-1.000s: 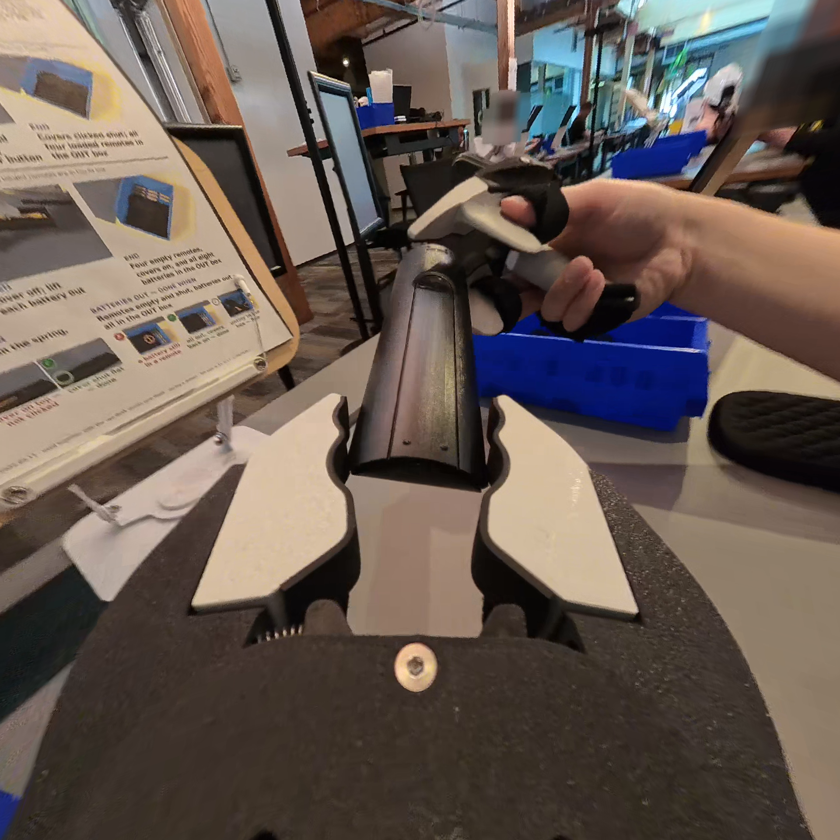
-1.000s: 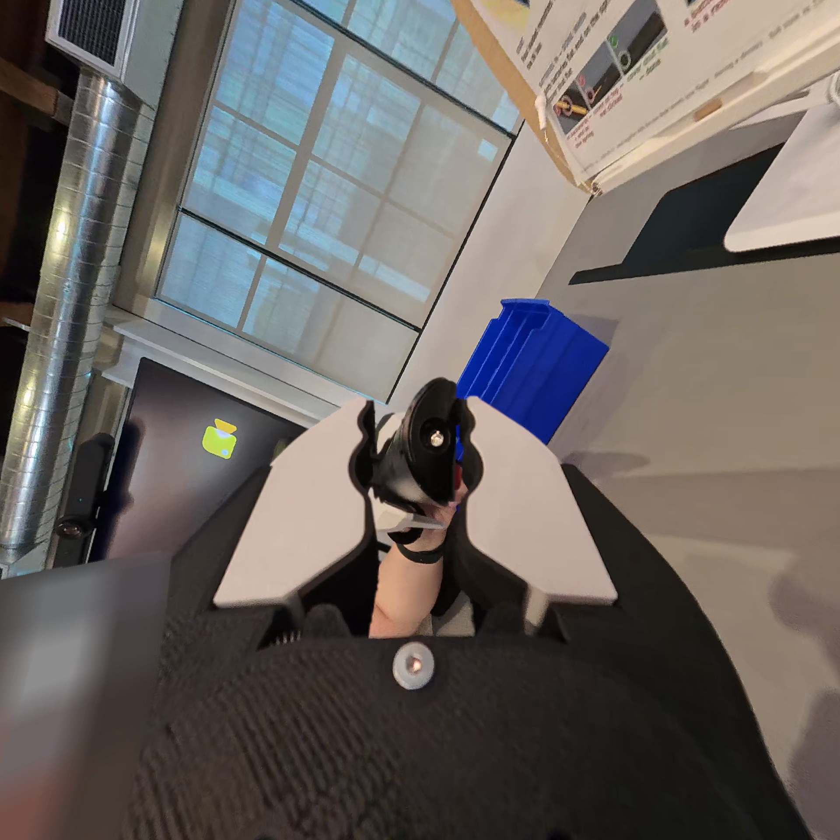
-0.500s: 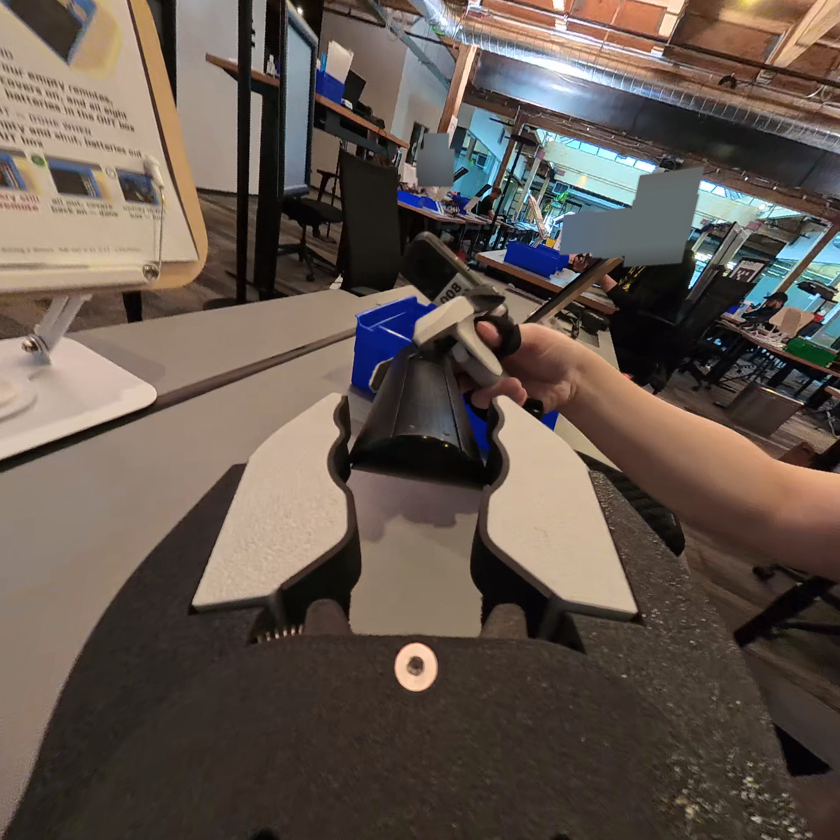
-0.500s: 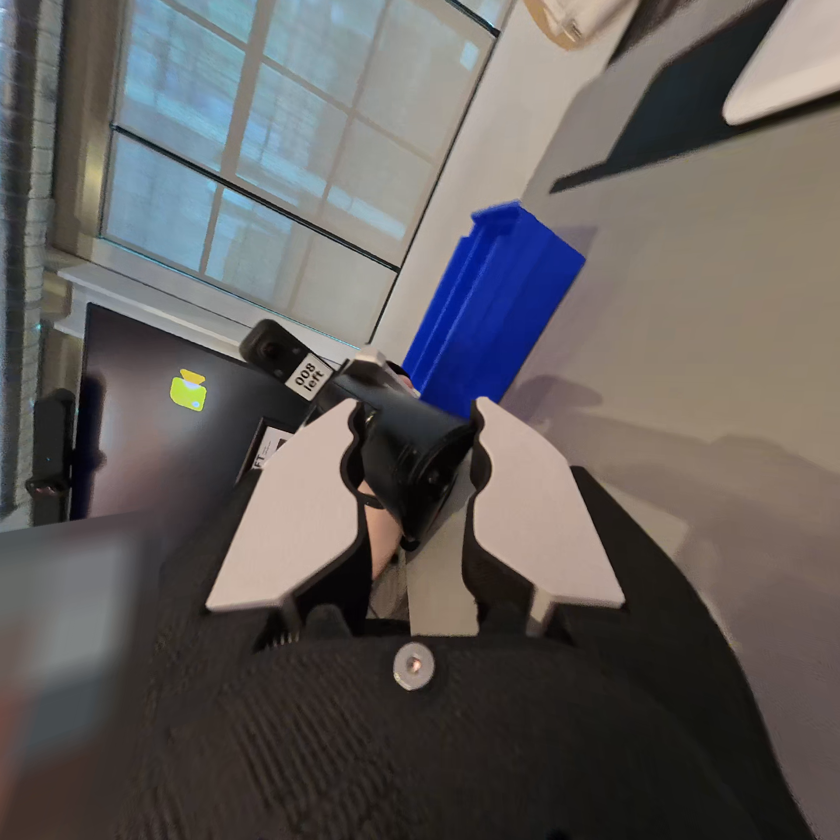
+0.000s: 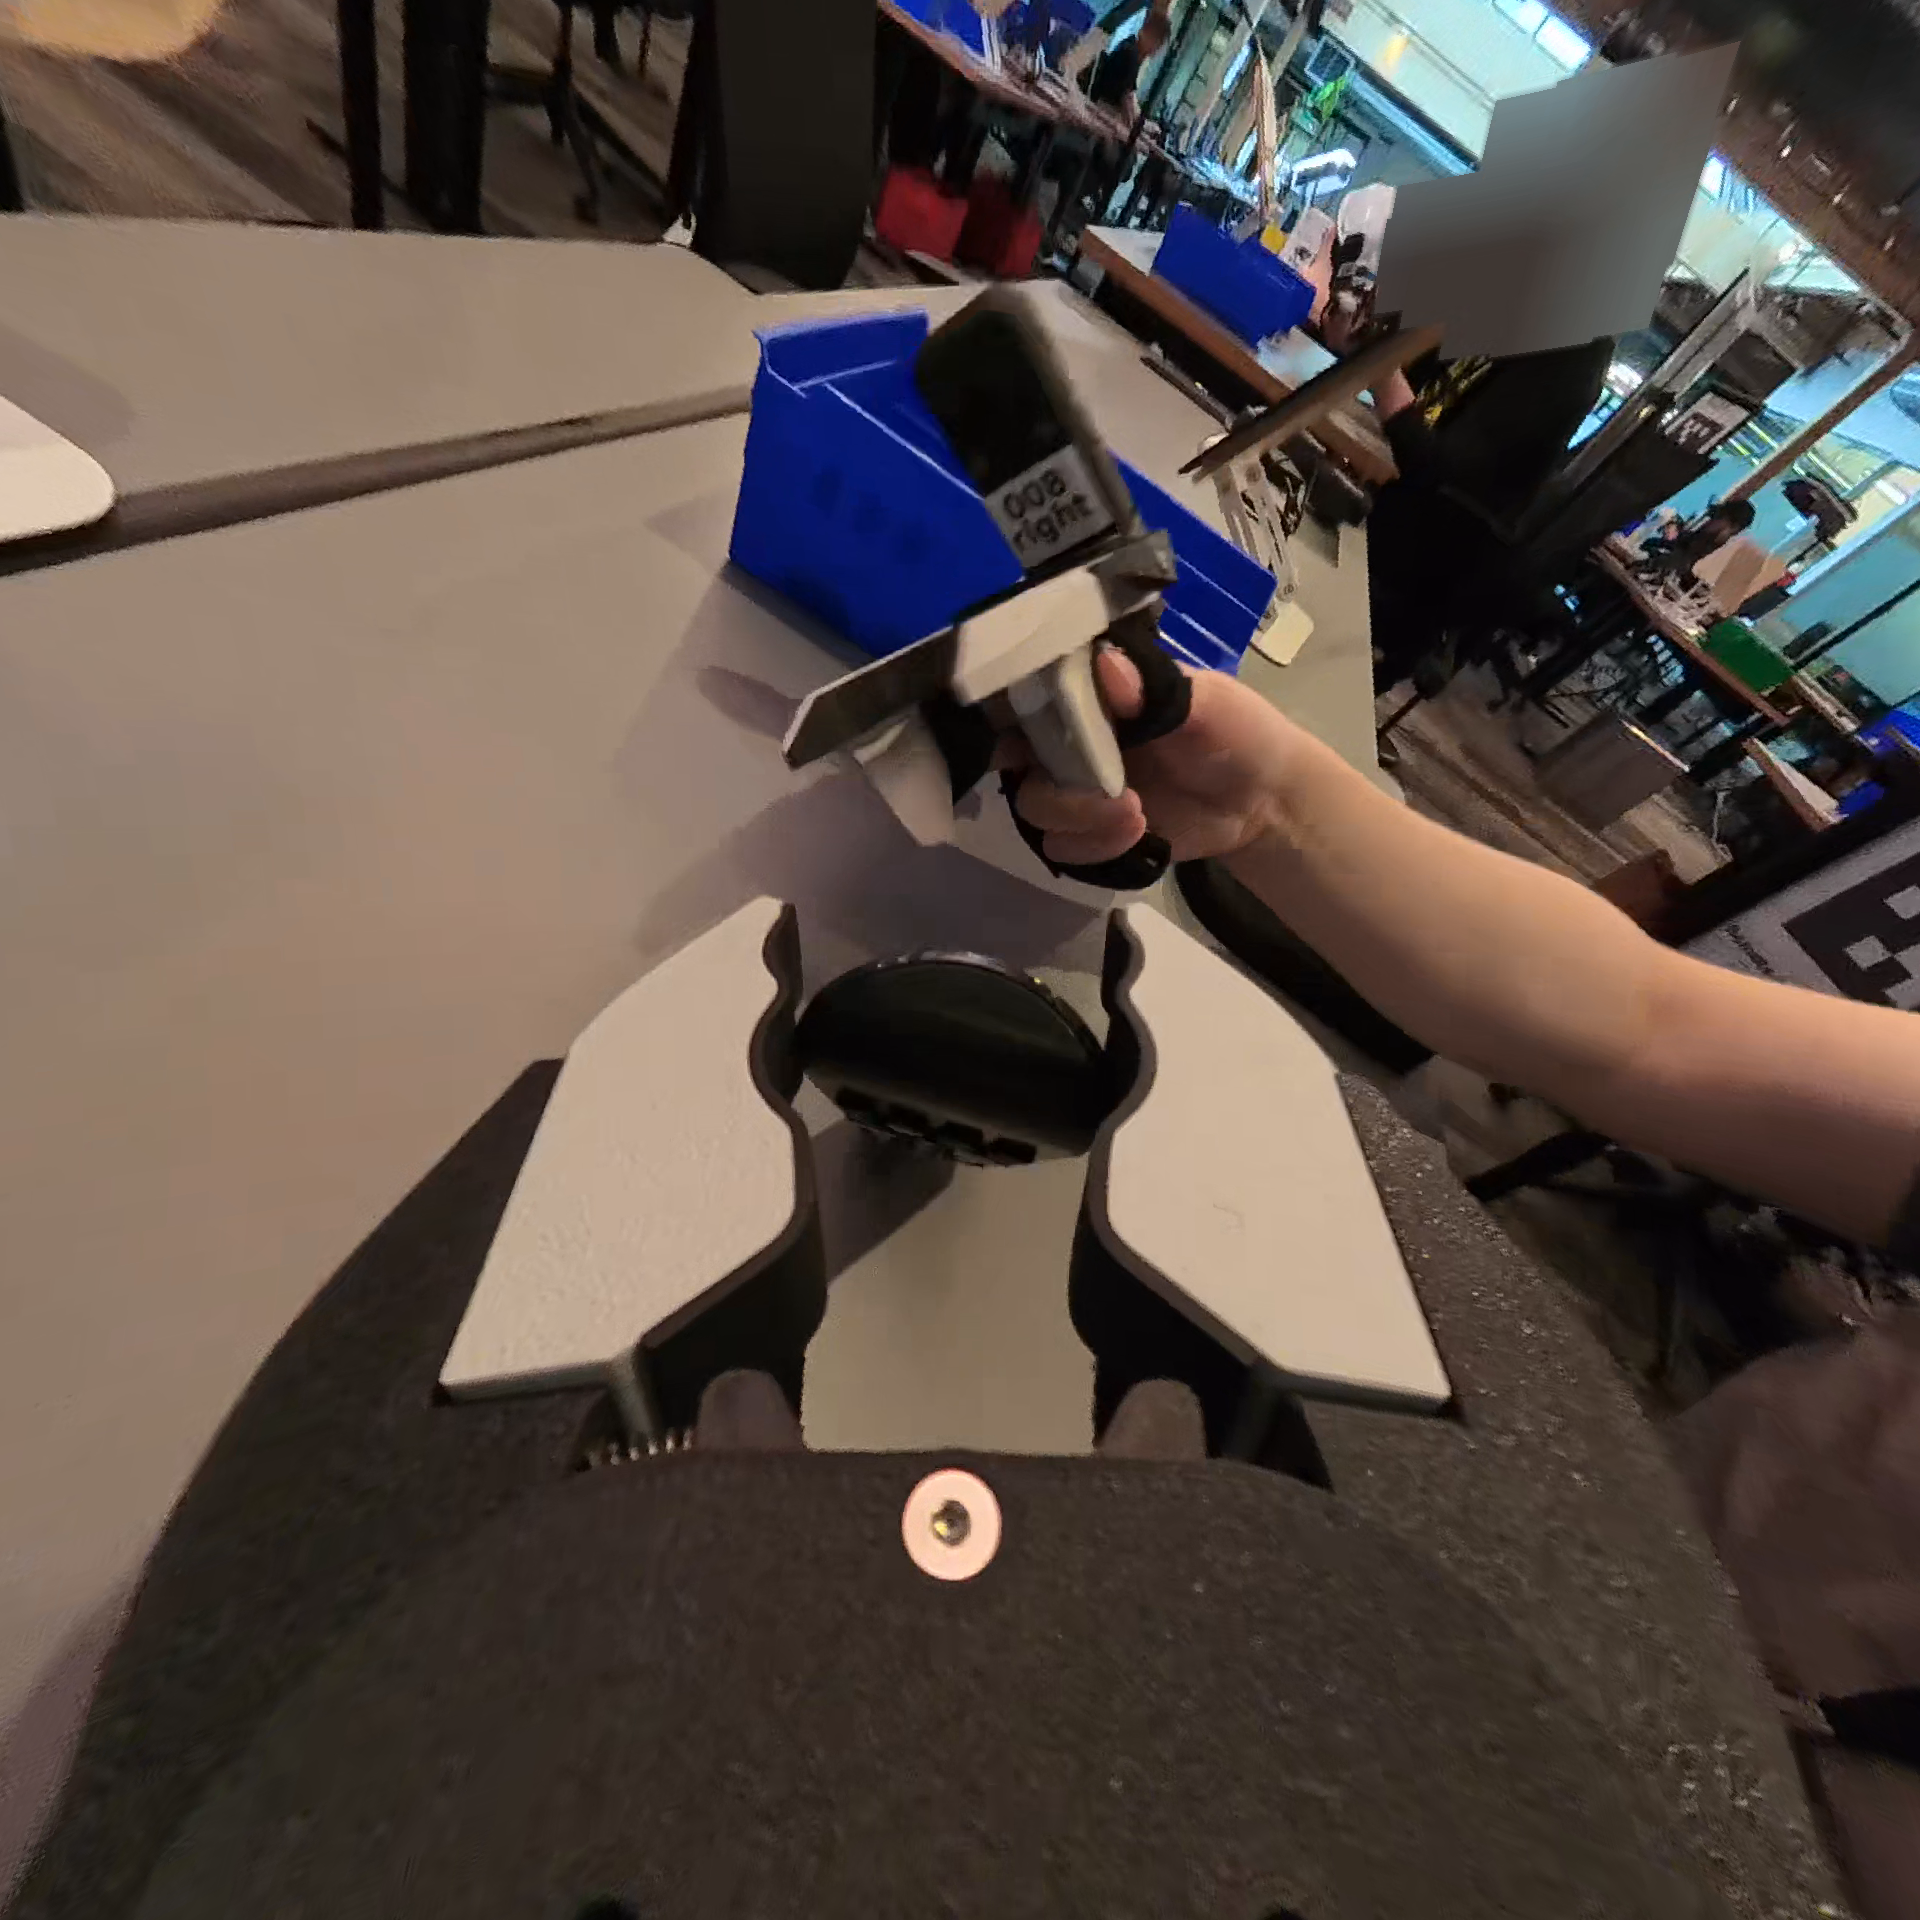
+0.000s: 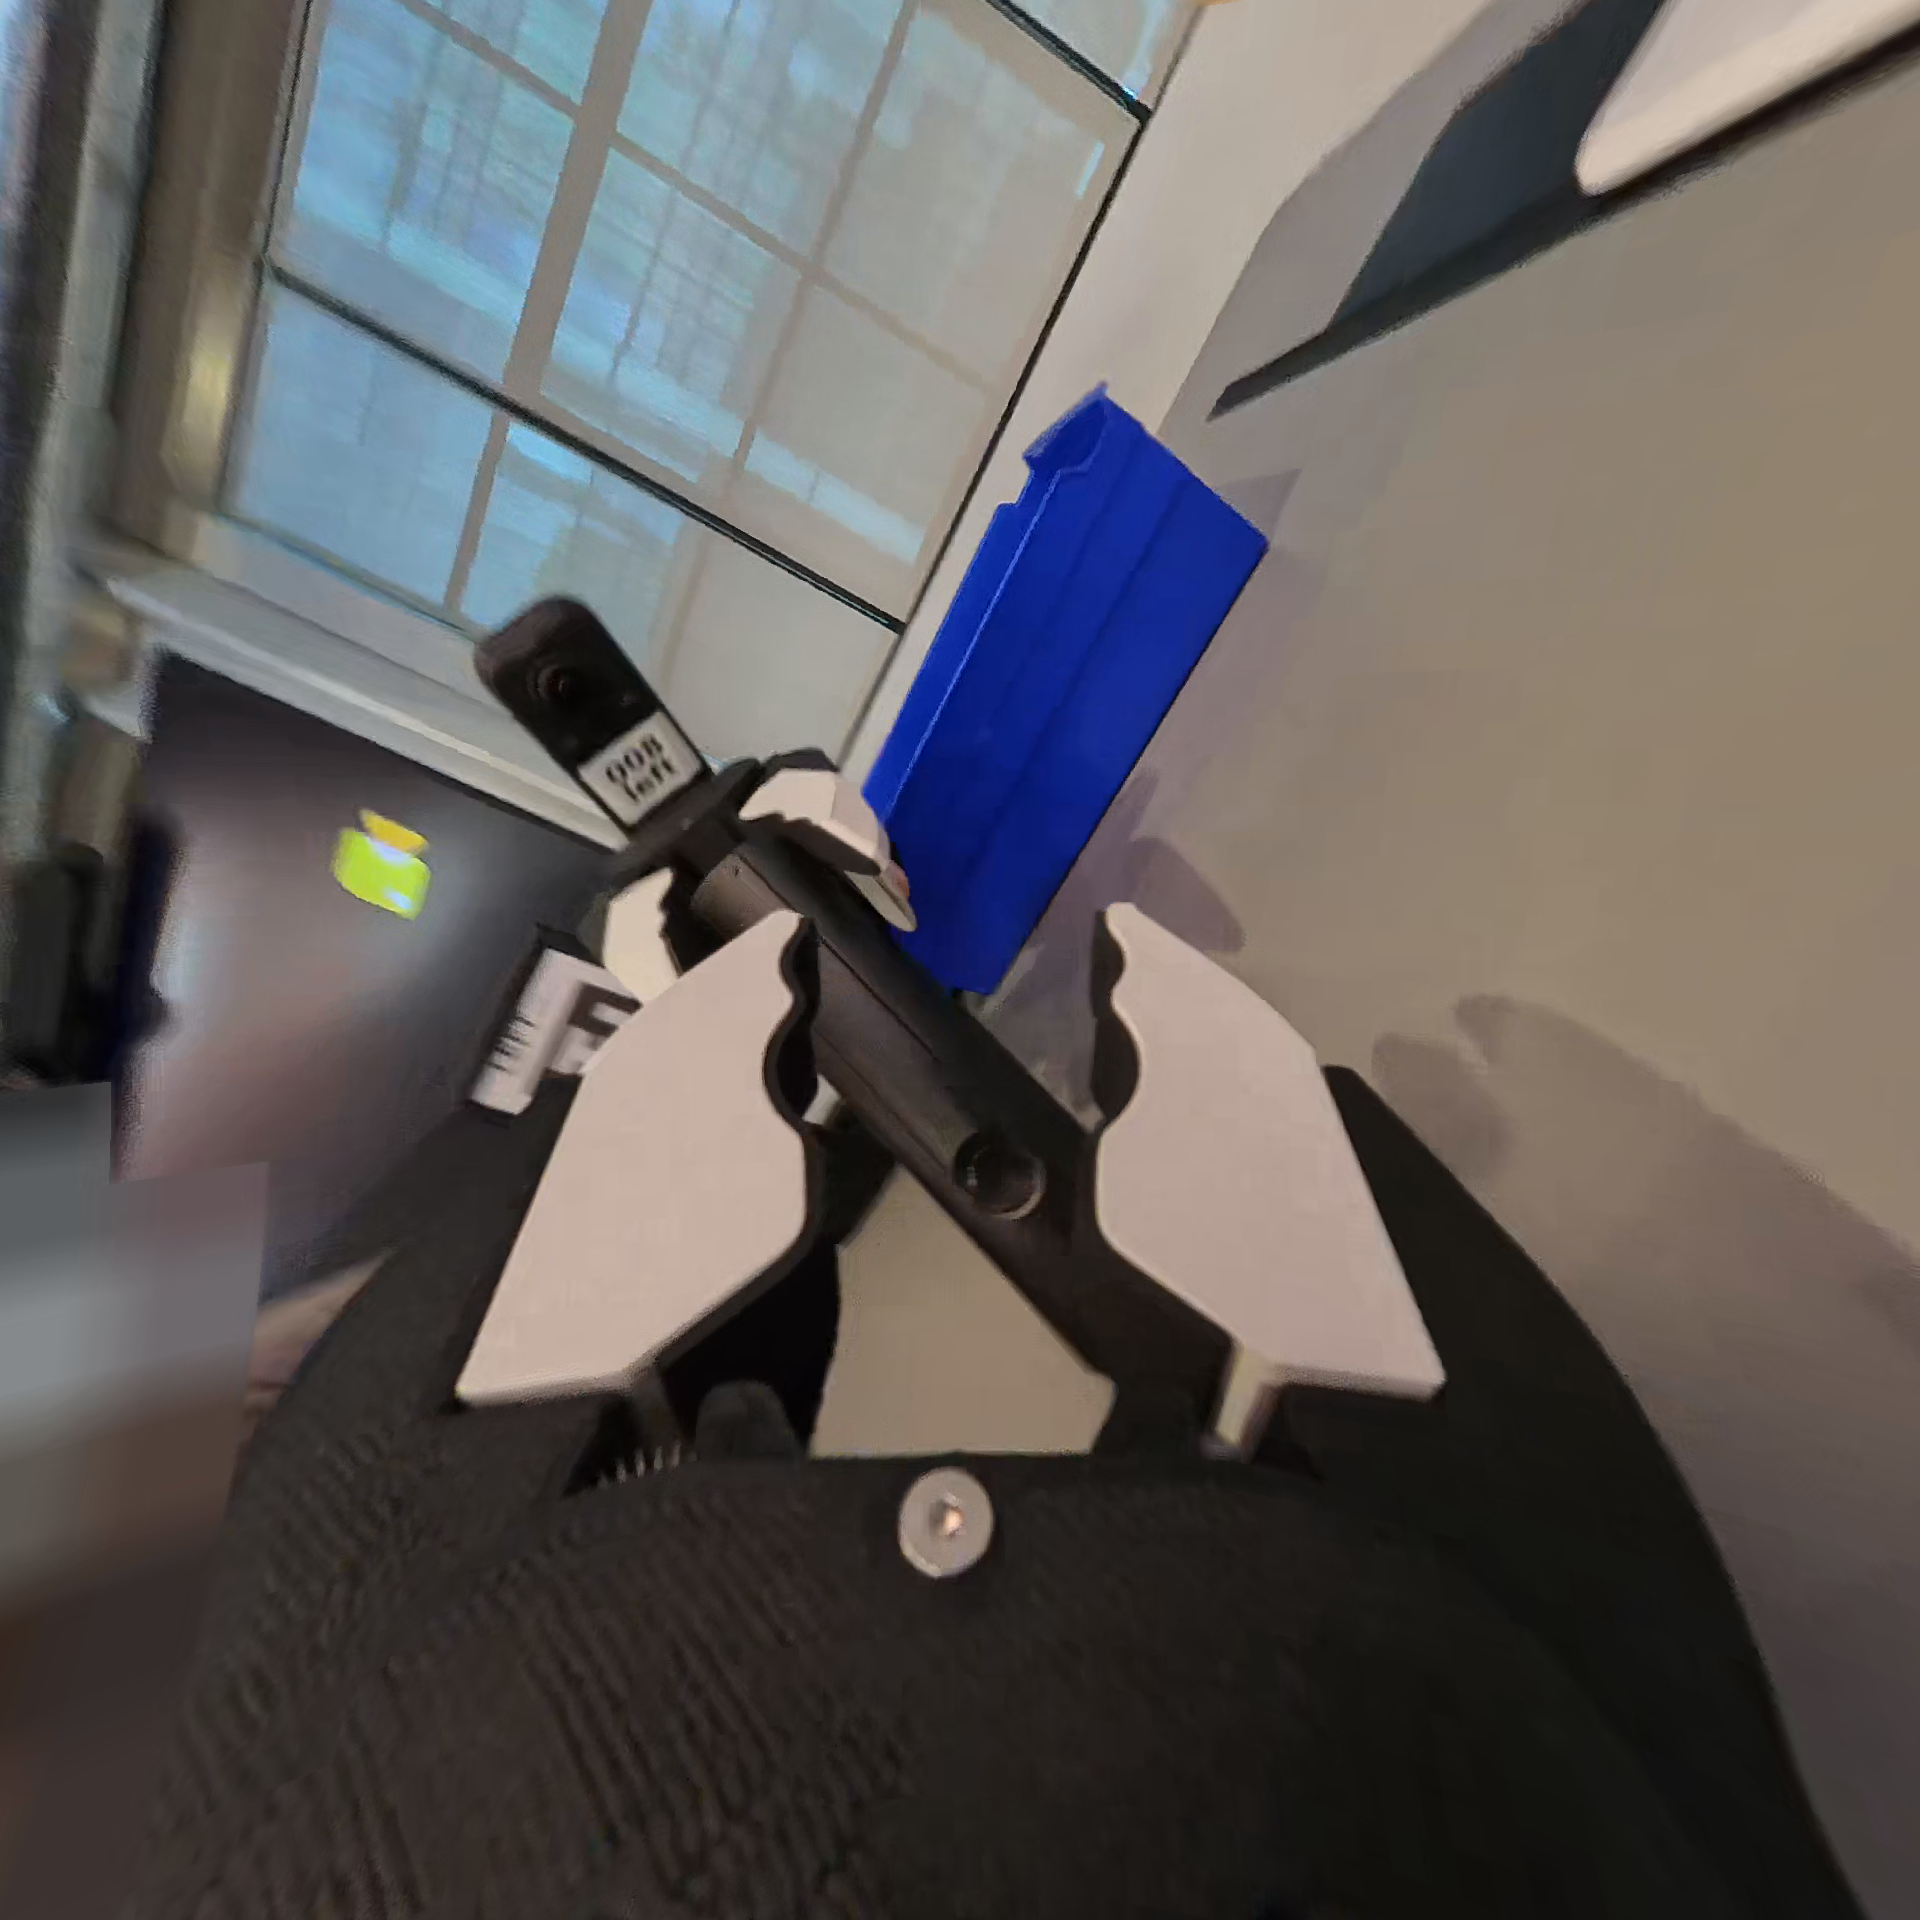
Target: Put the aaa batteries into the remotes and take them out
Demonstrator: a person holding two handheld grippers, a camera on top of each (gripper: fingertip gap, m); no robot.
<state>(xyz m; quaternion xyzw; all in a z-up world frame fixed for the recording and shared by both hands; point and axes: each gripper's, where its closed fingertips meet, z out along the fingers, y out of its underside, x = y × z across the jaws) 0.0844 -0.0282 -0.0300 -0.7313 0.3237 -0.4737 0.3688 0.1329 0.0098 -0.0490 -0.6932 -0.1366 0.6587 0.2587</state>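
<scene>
Our left hand-held gripper (image 5: 951, 1049) clamps the remote (image 5: 951, 1081) by one end above the worktop (image 5: 312, 790); our right hand-held gripper (image 6: 951, 1029) gapes around its far end. Stiff, light, glossy: we judge mid-body holds safest. A blue bin (image 5: 862, 499) stands at 12 o'clock.

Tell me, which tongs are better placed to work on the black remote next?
Right, probably. The left tongs are shut on the remote, holding it, so they are busy. The right tongs are open and empty, with the remote's free end lying between them.
</scene>
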